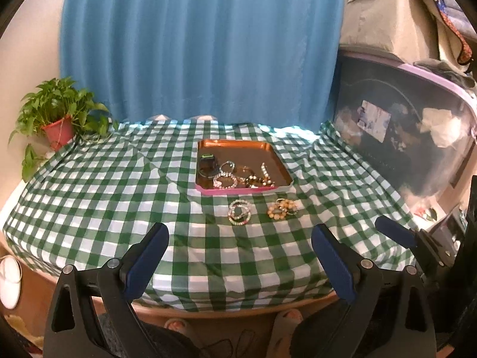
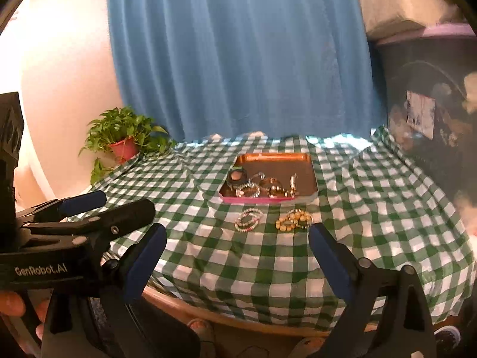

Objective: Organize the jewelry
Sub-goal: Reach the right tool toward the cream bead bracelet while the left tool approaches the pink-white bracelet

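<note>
Most pieces already sit in the copper-coloured square metal tray [image 1: 284,165]. A multicoloured beaded bracelet stack [image 1: 239,211] and a tan wooden-bead bracelet [image 1: 281,208] remain on the cloth, ahead of both gaping, empty grippers: left gripper [image 1: 240,256], right gripper [image 2: 237,258].

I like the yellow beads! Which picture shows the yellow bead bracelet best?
The right wrist view shows the yellow bead bracelet best: single round beads stand out, nearer the middle of the picture. The left wrist view shows the same bracelet on the checked cloth in front of the tray, a bit blurrier.
</note>
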`<state>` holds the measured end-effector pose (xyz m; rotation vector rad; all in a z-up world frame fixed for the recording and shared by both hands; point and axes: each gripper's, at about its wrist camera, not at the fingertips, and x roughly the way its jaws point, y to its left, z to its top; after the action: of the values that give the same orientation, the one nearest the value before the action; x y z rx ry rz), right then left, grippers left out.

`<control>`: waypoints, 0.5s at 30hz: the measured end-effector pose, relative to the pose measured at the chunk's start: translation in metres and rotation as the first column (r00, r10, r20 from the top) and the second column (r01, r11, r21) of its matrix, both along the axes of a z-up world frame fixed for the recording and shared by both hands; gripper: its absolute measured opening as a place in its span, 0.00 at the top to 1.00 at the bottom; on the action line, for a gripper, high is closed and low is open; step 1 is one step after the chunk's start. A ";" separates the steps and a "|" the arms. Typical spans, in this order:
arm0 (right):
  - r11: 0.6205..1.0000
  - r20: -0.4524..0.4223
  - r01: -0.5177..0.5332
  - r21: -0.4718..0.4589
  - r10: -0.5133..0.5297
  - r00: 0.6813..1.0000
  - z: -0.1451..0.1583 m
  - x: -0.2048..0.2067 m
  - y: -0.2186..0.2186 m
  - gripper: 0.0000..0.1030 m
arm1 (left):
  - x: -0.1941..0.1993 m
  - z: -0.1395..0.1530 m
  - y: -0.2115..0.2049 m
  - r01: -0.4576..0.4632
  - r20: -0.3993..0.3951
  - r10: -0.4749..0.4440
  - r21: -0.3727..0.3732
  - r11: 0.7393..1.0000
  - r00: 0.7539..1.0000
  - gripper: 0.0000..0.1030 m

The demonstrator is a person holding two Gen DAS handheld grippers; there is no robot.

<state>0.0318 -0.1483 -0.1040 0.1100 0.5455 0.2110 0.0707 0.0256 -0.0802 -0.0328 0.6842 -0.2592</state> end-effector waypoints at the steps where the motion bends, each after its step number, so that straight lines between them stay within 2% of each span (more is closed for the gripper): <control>1: 1.000 -0.014 -0.002 0.009 0.002 1.000 -0.004 0.003 -0.002 0.09 | 0.005 -0.005 -0.001 -0.003 -0.009 0.003 0.003 1.000 1.000 0.07; 4: 1.000 -0.058 0.003 0.025 -0.001 0.998 -0.018 0.018 -0.011 0.24 | 0.026 -0.023 0.001 -0.012 -0.046 0.012 0.009 1.000 0.999 0.07; 6: 1.000 -0.079 0.004 0.030 -0.002 0.997 -0.028 0.028 -0.016 0.53 | 0.039 -0.036 0.001 -0.005 -0.066 0.006 0.020 1.000 0.998 0.09; 7: 0.999 -0.092 0.000 0.033 0.003 0.996 -0.032 0.033 -0.018 0.57 | 0.048 -0.045 0.000 0.001 -0.079 0.001 0.030 1.000 0.997 0.16; 8: 0.999 -0.110 -0.009 0.042 0.014 0.994 -0.038 0.041 -0.021 0.58 | 0.054 -0.051 -0.001 0.008 -0.090 -0.005 0.032 0.999 0.996 0.27; 10: 0.998 -0.132 -0.023 0.052 0.030 0.991 -0.047 0.053 -0.026 0.58 | 0.069 -0.065 -0.004 0.030 -0.128 -0.026 0.027 0.999 0.991 0.40; 13: 0.999 -0.160 -0.018 0.039 0.024 0.987 -0.060 0.073 -0.032 0.58 | 0.093 -0.086 -0.010 0.060 -0.177 -0.056 0.019 0.998 0.983 0.53; 15: 0.999 -0.175 -0.014 0.046 0.022 0.984 -0.067 0.086 -0.038 0.58 | 0.107 -0.097 -0.012 0.073 -0.191 -0.067 0.023 0.997 0.979 0.57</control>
<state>0.1181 -0.1865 -0.1714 0.1683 0.7178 0.2322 0.1780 0.0132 -0.1774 -0.0043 0.8810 -0.3163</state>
